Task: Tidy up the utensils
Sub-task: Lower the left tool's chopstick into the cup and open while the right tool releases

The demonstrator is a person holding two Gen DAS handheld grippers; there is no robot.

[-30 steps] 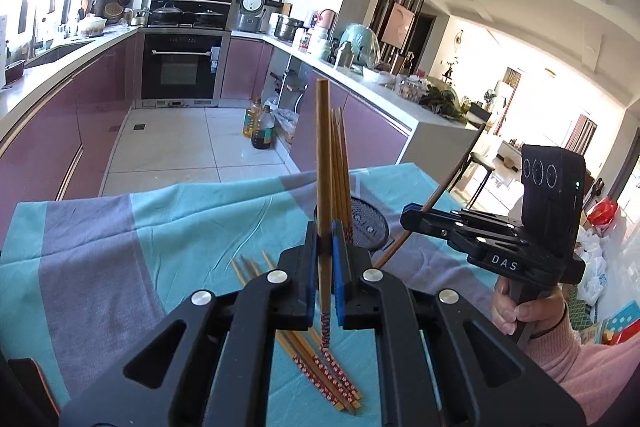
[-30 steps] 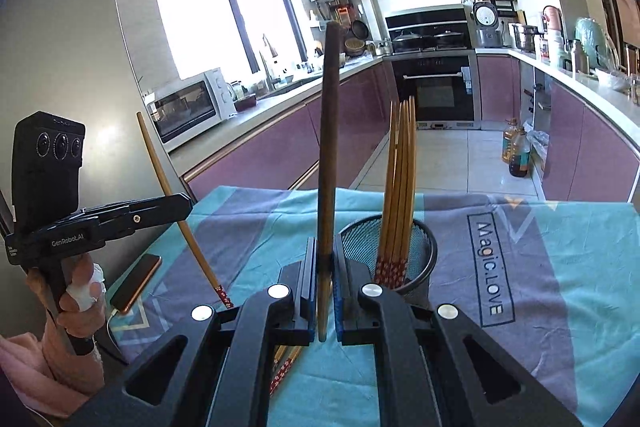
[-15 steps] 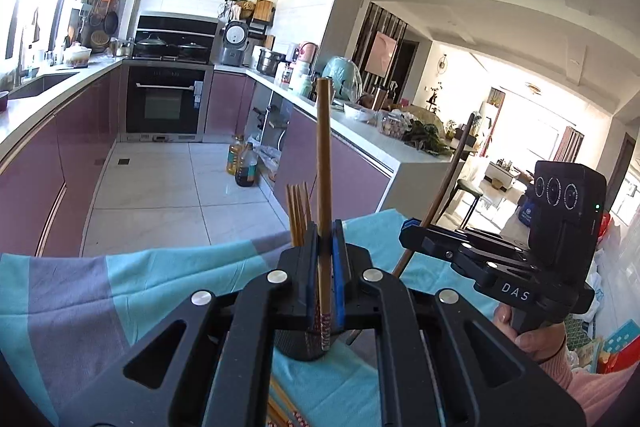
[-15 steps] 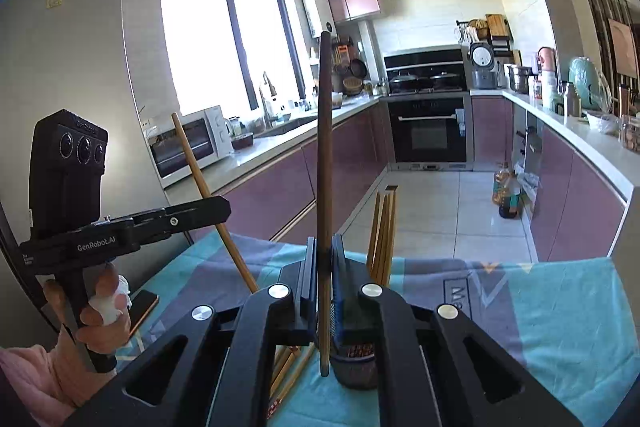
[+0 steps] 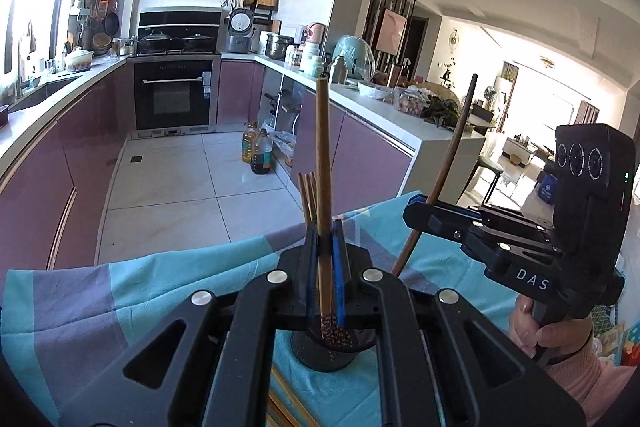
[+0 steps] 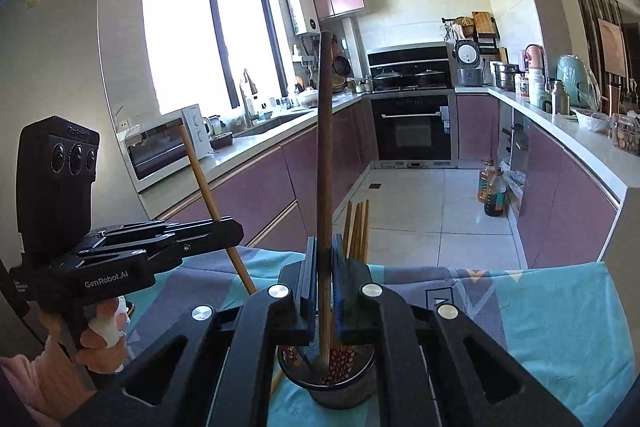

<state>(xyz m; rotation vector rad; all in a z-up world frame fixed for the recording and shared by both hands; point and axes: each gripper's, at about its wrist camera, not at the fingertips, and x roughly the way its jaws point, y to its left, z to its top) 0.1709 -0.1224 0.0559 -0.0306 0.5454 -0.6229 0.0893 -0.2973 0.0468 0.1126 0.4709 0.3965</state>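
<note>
My left gripper [image 5: 325, 239] is shut on a light wooden chopstick [image 5: 323, 155] that stands upright, its patterned end just above the black mesh holder [image 5: 320, 357]. My right gripper [image 6: 325, 251] is shut on a dark brown chopstick [image 6: 325, 147], whose lower tip reaches into the holder [image 6: 340, 393]. Several chopsticks [image 6: 358, 227] stand in the holder. Each wrist view shows the other tool: the right gripper [image 5: 420, 217] with its dark chopstick [image 5: 452, 167], and the left gripper [image 6: 234, 227] with its light chopstick [image 6: 204, 179]. Loose chopsticks [image 5: 286, 405] lie on the cloth beside the holder.
A teal and grey cloth [image 5: 120, 307] covers the table, whose far edge drops to the kitchen floor. A person's hands [image 5: 548, 331] grip the tool handles at the sides. Purple cabinets, an oven [image 6: 412, 131] and oil bottles [image 5: 258, 153] stand beyond.
Both grippers have risen and come in over the holder, each keeping its chopstick. The holder now sits directly beneath the fingers, and the loose chopsticks have slid almost out of view.
</note>
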